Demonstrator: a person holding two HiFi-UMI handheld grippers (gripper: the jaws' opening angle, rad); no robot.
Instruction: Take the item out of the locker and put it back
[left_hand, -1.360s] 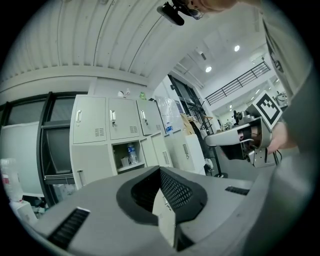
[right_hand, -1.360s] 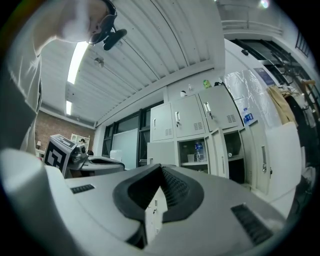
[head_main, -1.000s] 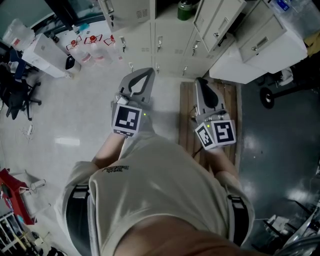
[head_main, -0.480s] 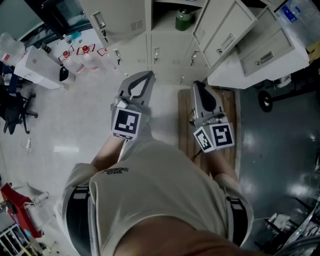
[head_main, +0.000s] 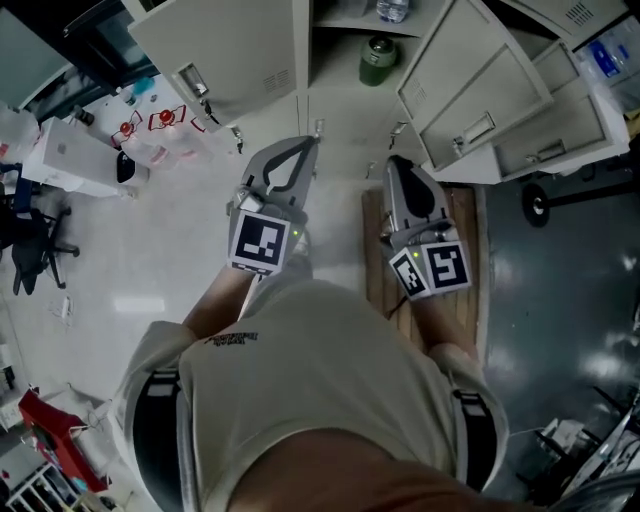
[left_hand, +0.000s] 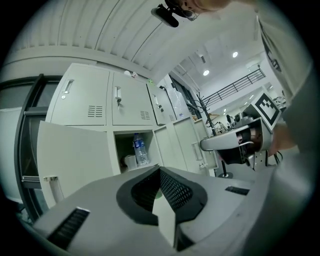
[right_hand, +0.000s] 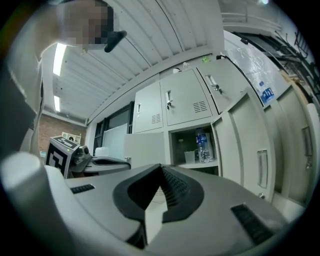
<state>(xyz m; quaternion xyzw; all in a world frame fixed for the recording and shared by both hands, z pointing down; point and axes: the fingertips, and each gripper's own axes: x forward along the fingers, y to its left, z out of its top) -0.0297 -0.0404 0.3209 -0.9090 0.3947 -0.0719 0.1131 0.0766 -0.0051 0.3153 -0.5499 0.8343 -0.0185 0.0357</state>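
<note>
Right gripper view: bottle (right_hand: 201, 146) in open locker (right_hand: 185, 141), beyond closed fingers (right_hand: 175, 186).

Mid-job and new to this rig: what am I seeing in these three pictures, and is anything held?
No robot arm here: a person carries a two-jaw gripper in each hand. The head view looks steeply down from their head, with the left gripper at left and the right gripper at right. The other two pictures come from cameras riding on each gripper, looking along its jaws. Both pairs of jaws are together with nothing between them, so nothing is held. Ahead stands an open locker; its shelf holds a water bottle and a cup. A green can sits lower down.
</note>
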